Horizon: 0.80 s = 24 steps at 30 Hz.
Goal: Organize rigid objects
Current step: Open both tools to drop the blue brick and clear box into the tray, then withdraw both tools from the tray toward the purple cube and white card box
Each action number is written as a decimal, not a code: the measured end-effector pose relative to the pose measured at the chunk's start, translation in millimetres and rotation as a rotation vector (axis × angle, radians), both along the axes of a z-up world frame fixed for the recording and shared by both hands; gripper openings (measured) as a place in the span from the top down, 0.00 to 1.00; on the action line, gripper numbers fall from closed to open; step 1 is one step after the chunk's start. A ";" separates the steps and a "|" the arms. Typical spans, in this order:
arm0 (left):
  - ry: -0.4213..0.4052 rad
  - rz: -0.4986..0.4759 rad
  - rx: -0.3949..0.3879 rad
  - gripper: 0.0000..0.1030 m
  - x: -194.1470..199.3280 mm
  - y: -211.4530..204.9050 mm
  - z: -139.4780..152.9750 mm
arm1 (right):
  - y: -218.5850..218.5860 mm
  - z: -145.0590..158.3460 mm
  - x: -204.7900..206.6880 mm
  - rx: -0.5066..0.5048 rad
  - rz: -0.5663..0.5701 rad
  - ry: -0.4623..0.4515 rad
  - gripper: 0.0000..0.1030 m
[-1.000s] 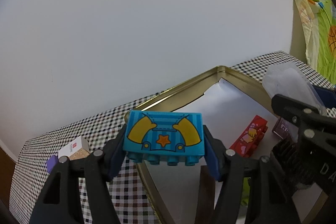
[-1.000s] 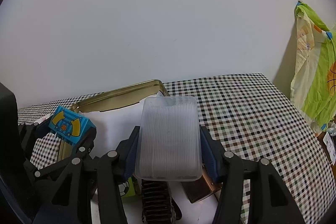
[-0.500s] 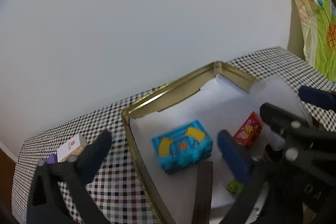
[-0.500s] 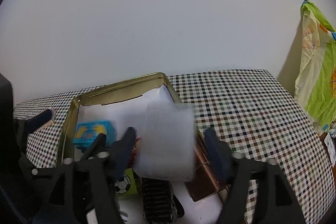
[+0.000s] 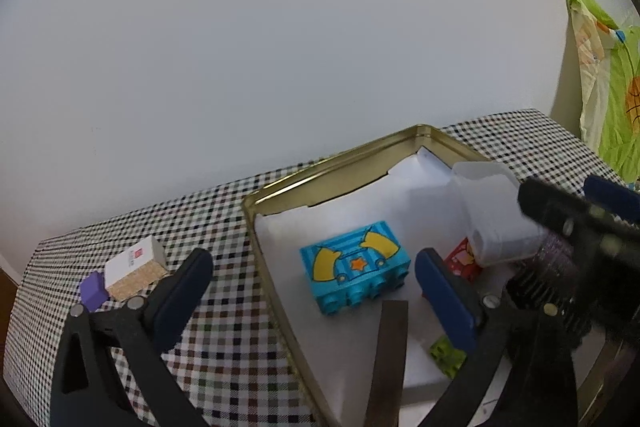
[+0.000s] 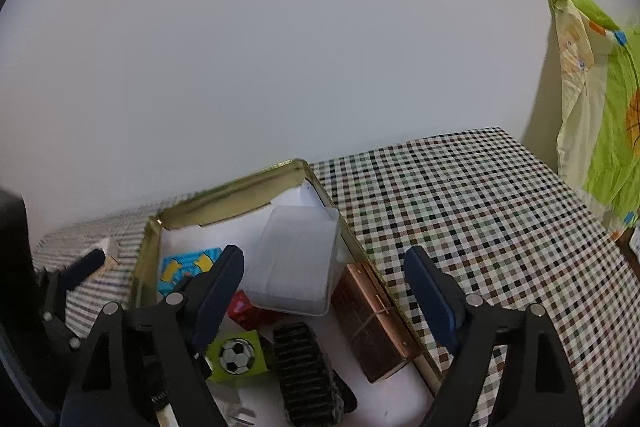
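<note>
My left gripper [image 5: 312, 261] stands wide open over the gold tin tray [image 5: 332, 163]. The blue brick [image 5: 356, 265] with yellow arcs and an orange star lies free on the white paper lining, beyond the fingers. My right gripper [image 6: 324, 261] has its jaws opening. The frosted plastic box [image 6: 296, 263] rests in the tin ahead of them, tilted on a red brick [image 6: 244, 311], and neither pad touches it. The same box [image 5: 492, 215] shows at the right of the left wrist view.
Inside the tin also lie a green football cube [image 6: 236, 355], a black toothed piece [image 6: 304, 371] and a copper-brown box [image 6: 372, 323]. On the checked cloth to the left sit a white-and-cork box [image 5: 134, 267] and a purple cube [image 5: 93, 291]. A green cloth [image 6: 600, 107] hangs at right.
Both grippers opened. The blue brick dropped out of the left gripper onto the tin's paper. The plastic box left the right gripper and came to rest in the tin.
</note>
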<state>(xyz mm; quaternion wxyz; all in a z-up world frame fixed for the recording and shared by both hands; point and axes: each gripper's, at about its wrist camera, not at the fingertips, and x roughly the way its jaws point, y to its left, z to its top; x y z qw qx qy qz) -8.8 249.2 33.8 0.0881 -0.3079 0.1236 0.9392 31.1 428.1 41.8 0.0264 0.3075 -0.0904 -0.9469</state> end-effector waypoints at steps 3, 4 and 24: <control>0.010 0.029 0.014 0.00 8.7 -11.1 -2.9 | 2.3 5.3 6.0 -0.012 -0.011 0.036 0.18; 0.006 0.038 0.024 0.00 11.7 -16.0 -3.7 | 2.7 7.2 8.1 -0.014 -0.015 0.051 0.18; 0.093 0.131 0.173 0.01 30.6 -62.2 3.5 | -23.9 11.2 64.2 0.142 -0.152 0.357 0.18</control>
